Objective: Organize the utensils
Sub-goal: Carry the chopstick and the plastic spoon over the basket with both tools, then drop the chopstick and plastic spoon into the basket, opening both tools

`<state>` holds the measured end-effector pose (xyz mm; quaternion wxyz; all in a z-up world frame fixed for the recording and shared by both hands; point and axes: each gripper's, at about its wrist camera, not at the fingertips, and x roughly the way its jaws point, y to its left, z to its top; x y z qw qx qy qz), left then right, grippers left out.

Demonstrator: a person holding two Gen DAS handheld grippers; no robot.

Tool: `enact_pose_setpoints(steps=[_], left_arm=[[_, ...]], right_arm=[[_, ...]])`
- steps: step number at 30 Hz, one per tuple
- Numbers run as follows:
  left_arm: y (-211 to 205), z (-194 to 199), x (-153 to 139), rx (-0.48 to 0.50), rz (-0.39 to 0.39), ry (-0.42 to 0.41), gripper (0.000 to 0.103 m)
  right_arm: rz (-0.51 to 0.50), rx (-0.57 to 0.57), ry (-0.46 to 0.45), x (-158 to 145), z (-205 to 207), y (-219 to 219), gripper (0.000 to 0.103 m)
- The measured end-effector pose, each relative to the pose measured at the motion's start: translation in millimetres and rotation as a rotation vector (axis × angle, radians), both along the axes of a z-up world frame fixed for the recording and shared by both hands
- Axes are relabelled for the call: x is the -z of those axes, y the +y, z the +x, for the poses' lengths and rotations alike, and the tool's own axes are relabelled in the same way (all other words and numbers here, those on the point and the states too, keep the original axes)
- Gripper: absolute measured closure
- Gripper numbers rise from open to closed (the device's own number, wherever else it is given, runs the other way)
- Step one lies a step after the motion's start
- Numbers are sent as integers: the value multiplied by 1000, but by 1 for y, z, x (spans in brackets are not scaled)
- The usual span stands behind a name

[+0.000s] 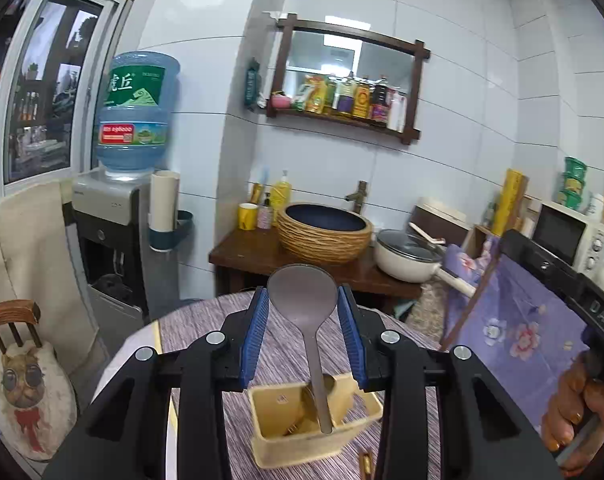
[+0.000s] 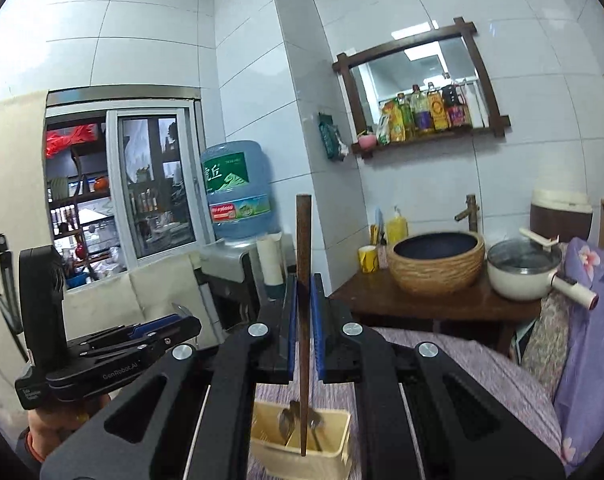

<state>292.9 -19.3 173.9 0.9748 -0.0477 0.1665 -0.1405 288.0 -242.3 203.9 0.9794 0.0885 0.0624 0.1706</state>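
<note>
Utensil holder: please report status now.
Left tool shut on grey spatula. Right tool shut on brown chopstick. Both above yellow holder. Nothing in the way.

Grey matt metal-look rice spoon (image 1: 303, 296), smooth. Dark brown wooden chopstick (image 2: 303, 280), dull grain. Cream plastic utensil holder (image 1: 302, 436), slight sheen. Purple striped woven cloth (image 1: 198, 332) covers bench, rough.

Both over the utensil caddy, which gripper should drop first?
Probably right. The right gripper holds its wooden chopstick upright, tip already inside the caddy. The left gripper holds a gray spoon, handle end above the divider.
</note>
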Motion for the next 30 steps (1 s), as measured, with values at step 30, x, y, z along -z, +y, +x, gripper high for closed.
enact_pose_setpoints(steps=[30], left_arm=[[-15, 27, 124, -48, 111, 132, 67]], right_arm=[[-51, 37, 186, 121, 49, 28, 95]])
